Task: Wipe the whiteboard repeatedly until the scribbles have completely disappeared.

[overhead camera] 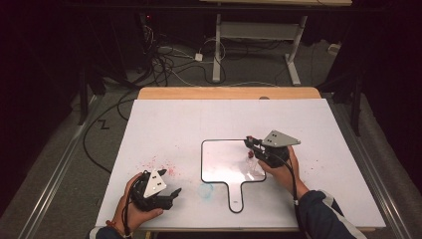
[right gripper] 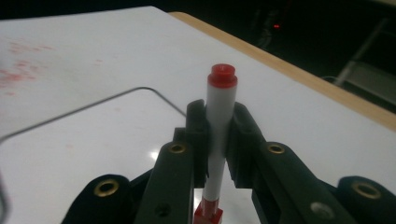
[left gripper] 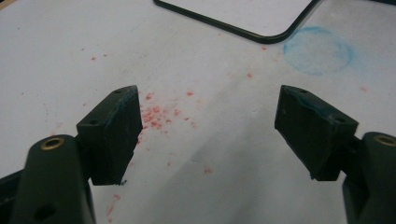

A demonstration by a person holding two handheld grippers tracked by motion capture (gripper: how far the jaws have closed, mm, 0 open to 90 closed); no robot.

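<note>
Your right gripper (right gripper: 218, 140) squeezes a red marker (right gripper: 219, 121), standing up over the small whiteboard (overhead camera: 219, 159). Its tip maybe touches. Your left gripper (left gripper: 208, 130) waits wide apart, holding nothing.

I count one desk (overhead camera: 164, 119), one handled whiteboard (overhead camera: 219, 159) on it, one red-capped marker (right gripper: 219, 126) over that whiteboard, one blue ring smudge (left gripper: 317, 50) just beside the whiteboard's corner, and two tools, the left tool (overhead camera: 171, 195) and the right tool (overhead camera: 250, 143).
</note>
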